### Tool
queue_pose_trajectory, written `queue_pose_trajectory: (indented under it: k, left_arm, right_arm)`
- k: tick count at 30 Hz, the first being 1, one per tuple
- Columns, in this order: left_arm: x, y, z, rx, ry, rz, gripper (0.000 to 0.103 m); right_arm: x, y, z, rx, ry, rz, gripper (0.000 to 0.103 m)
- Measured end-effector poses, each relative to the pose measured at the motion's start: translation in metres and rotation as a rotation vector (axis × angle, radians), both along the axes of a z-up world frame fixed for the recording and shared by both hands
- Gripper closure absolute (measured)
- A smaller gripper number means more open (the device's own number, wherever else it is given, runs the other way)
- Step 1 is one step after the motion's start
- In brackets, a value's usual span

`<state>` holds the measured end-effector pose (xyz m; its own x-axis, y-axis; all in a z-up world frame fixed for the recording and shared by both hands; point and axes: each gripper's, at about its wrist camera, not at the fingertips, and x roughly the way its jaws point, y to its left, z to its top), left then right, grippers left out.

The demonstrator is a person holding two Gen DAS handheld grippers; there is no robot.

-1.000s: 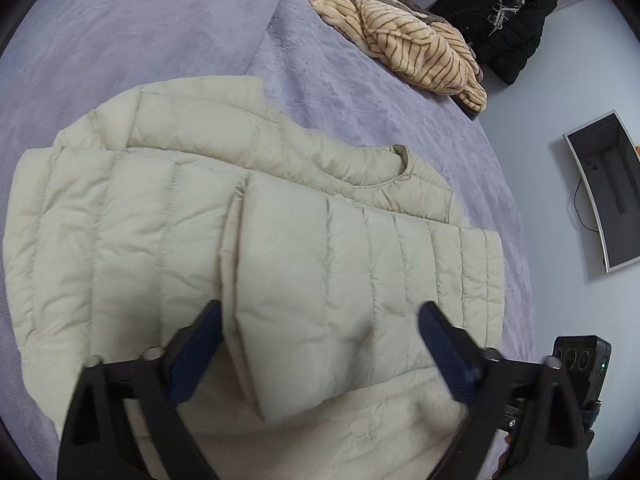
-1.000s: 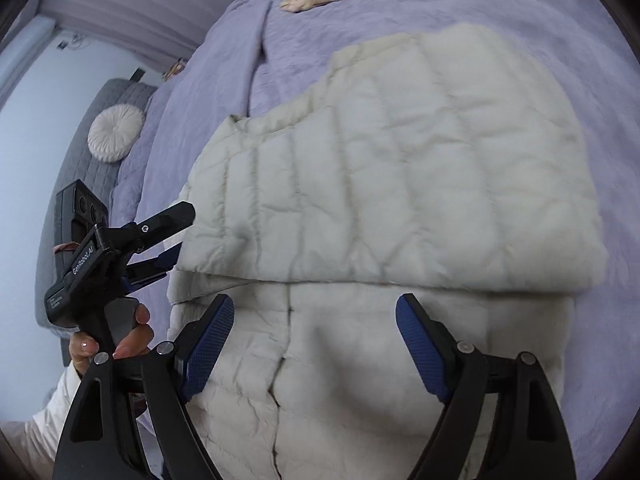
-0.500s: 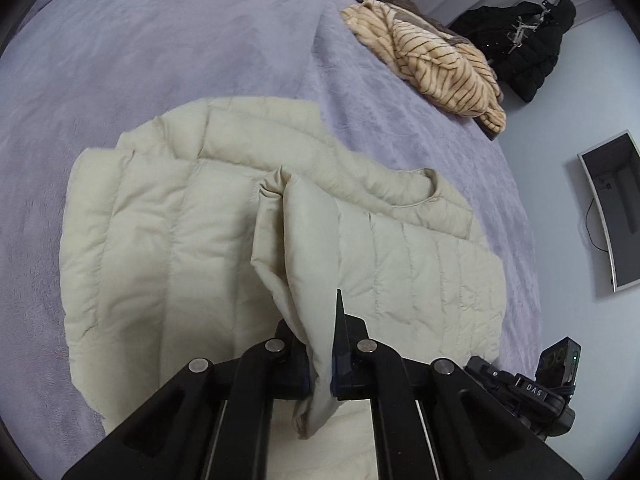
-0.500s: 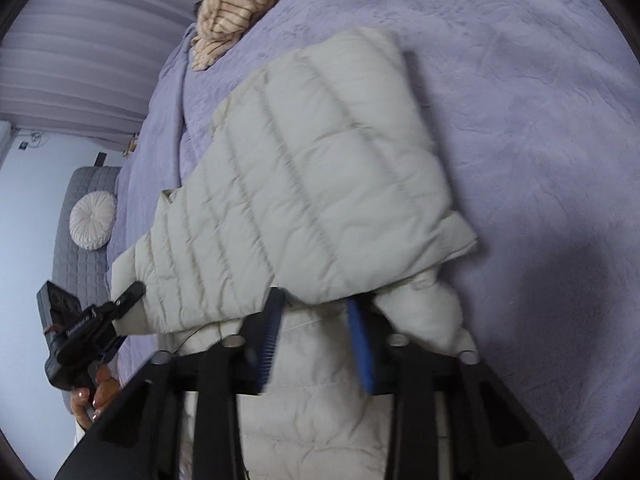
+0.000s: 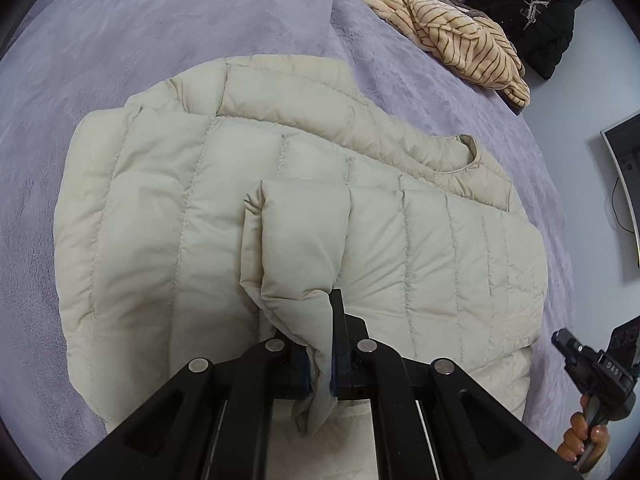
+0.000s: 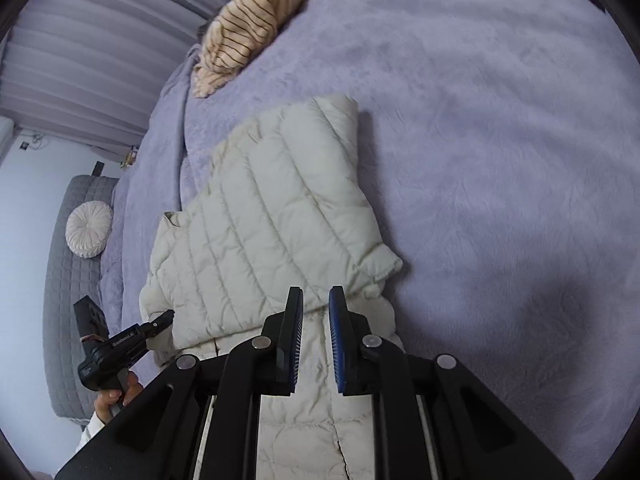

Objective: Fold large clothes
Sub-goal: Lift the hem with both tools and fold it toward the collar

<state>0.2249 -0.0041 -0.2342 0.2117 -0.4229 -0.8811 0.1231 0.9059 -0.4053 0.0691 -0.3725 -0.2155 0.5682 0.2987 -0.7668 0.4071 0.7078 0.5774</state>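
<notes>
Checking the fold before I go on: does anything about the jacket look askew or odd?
Only one thing: the left gripper pinches a fabric ridge off the cream puffer jacket, so that panel isn't flat. No damage visible.

Bedroom in a home, as I see it through both wrist cameras.

Ahead of my jaws spreads a bed under a lilac plush blanket, with a striped beige garment heaped at its far edge and a black coat beyond. Left of the right jaws I see a grey quilted headboard, a round pleated cushion and curtains.
</notes>
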Motion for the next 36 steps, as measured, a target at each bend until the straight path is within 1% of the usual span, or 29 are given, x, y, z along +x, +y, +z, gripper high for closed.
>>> queue_pose_trajectory:
  k: [2,5,9,12,13,16,19,21,26,28,29,31,32,34,35,36]
  left_arm:
    - [0.000,-0.002,-0.001,0.009,-0.003,-0.003,0.096]
    - [0.001,-0.005,-0.001,0.023,-0.008,-0.009,0.096]
    - [0.003,-0.008,-0.004,0.023,-0.006,-0.002,0.096]
    - [0.004,-0.010,-0.007,0.022,-0.009,-0.001,0.095]
    - [0.004,-0.011,-0.008,0.019,-0.011,-0.002,0.095]
    - [0.006,-0.007,-0.011,0.004,-0.009,0.004,0.095]
    - [0.005,0.001,-0.009,-0.015,-0.009,0.017,0.095]
    - [0.005,0.006,-0.005,-0.003,-0.016,0.017,0.095]
    - [0.003,0.021,0.013,0.056,-0.052,0.036,0.095]
    - [0.001,0.027,0.024,0.101,-0.084,0.046,0.095]
    - [0.000,0.031,0.031,0.106,-0.101,0.051,0.095]
    - [0.000,0.036,0.045,0.084,-0.127,0.065,0.095]
    - [0.000,0.035,0.052,0.071,-0.142,0.064,0.095]
    - [0.004,0.025,0.059,0.051,-0.159,0.027,0.095]
    - [0.006,0.017,0.059,0.050,-0.164,0.000,0.095]
    - [0.009,0.007,0.055,0.065,-0.168,-0.028,0.095]
  right_arm:
    - [0.016,-0.002,0.010,-0.039,-0.020,-0.003,0.088]
    - [0.049,-0.007,0.008,-0.074,-0.023,0.010,0.088]
    - [0.092,-0.008,-0.007,-0.139,0.013,0.047,0.088]
    - [0.105,-0.014,-0.030,-0.151,0.068,0.046,0.089]
    - [0.108,-0.017,-0.038,-0.152,0.087,0.042,0.092]
    - [0.107,-0.022,-0.054,-0.164,0.102,0.049,0.093]
    - [0.105,-0.025,-0.058,-0.177,0.101,0.047,0.094]
    - [0.104,-0.026,-0.058,-0.177,0.102,0.046,0.094]
    - [0.101,-0.025,-0.055,-0.193,0.105,0.048,0.094]
    - [0.102,-0.024,-0.054,-0.196,0.107,0.048,0.094]
    - [0.102,-0.023,-0.054,-0.201,0.108,0.049,0.094]
    - [0.103,-0.021,-0.052,-0.213,0.112,0.055,0.093]
    - [0.103,-0.020,-0.050,-0.219,0.113,0.058,0.093]
    - [0.103,-0.019,-0.045,-0.232,0.112,0.060,0.093]
    - [0.103,-0.017,-0.042,-0.238,0.110,0.057,0.090]
    - [0.102,-0.016,-0.037,-0.245,0.104,0.056,0.089]
